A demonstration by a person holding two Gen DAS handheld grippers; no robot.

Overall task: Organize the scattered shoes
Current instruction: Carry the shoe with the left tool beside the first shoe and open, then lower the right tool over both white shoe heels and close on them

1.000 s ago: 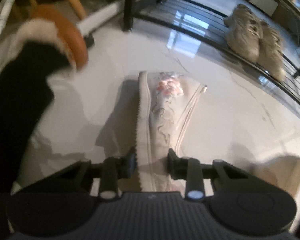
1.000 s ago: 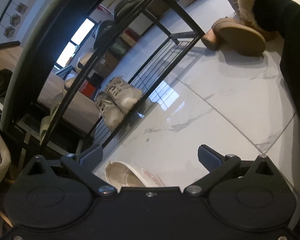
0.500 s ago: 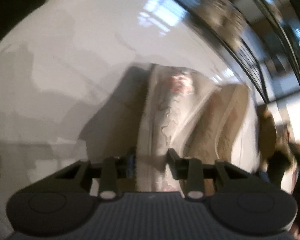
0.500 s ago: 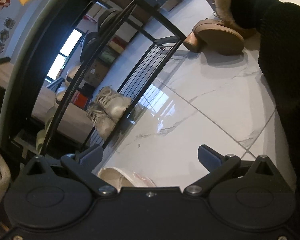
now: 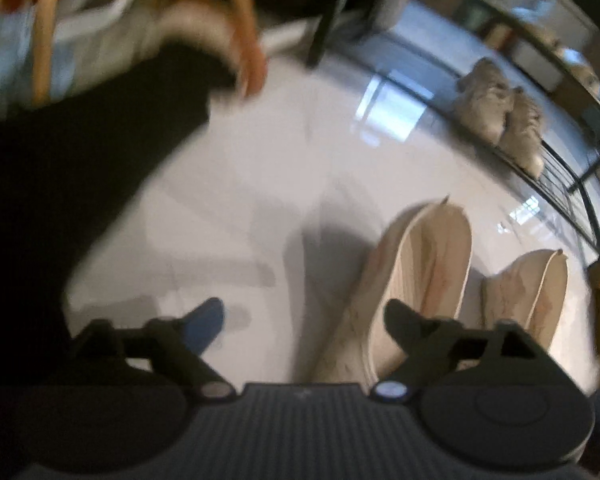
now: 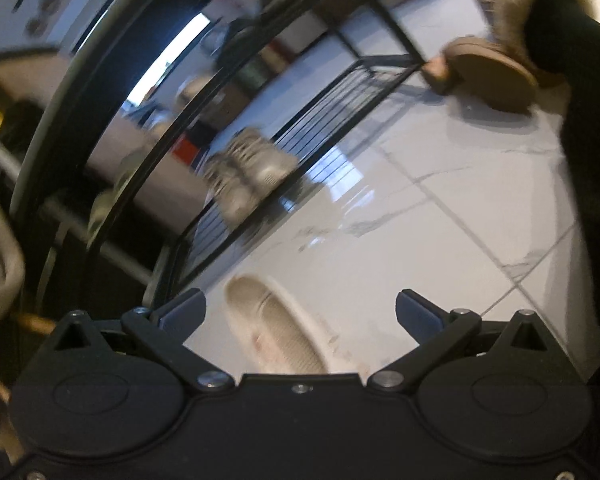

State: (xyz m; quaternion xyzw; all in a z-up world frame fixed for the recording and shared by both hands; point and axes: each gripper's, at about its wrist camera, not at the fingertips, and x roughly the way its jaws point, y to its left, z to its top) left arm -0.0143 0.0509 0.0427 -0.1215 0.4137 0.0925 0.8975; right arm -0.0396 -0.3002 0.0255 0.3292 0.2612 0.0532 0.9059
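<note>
The left gripper hangs over the white floor with its jaws spread wide and nothing between them. Just past the right-hand jaw lies a cream slipper, its near end passing under that jaw; a second cream slipper lies beside it, farther out to the right, the two close together and roughly parallel. Left of the jaws a dark trouser leg crosses the view, blurred. Farther ahead and to the right, a pair of beige trainers sits on the bottom tier of a black shoe rack.

The right gripper is also wide open and grips nothing. A cream slipper lies on the floor between its jaws, nearer the left one. Beyond the left jaw stands the rack with the trainers. Far off to the right is a brown fur-lined boot.
</note>
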